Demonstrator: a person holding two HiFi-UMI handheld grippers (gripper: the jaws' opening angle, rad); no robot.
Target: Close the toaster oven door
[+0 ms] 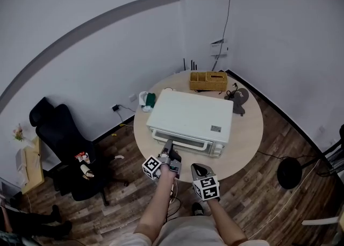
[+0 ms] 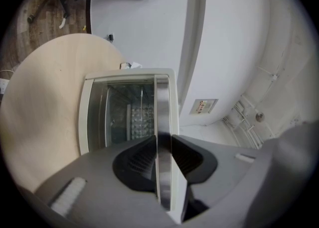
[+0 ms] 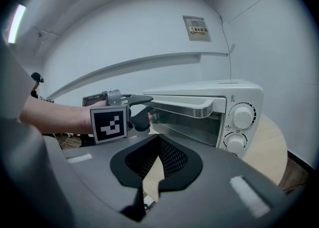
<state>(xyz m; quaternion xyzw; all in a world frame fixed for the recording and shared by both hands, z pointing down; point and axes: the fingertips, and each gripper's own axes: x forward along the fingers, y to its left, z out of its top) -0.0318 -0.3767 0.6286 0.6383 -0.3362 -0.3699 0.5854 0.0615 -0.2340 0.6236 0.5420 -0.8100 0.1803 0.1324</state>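
Left gripper view: my left gripper (image 2: 163,145) clamps its jaws on the smooth chrome handle (image 2: 162,103). The glass door (image 2: 124,117) is ajar on the boxy white oven (image 1: 191,111), atop the round surface (image 1: 247,132). Interior murky. Right gripper (image 3: 158,145): jaws closed, empty.

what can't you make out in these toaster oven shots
- Whether the toaster oven door is fully shut: head view too steep, the door handle covers its top edge in the right gripper view.
- Head view: contents of the wicker basket, too small.
- Right gripper view: print beside the dials, too small.
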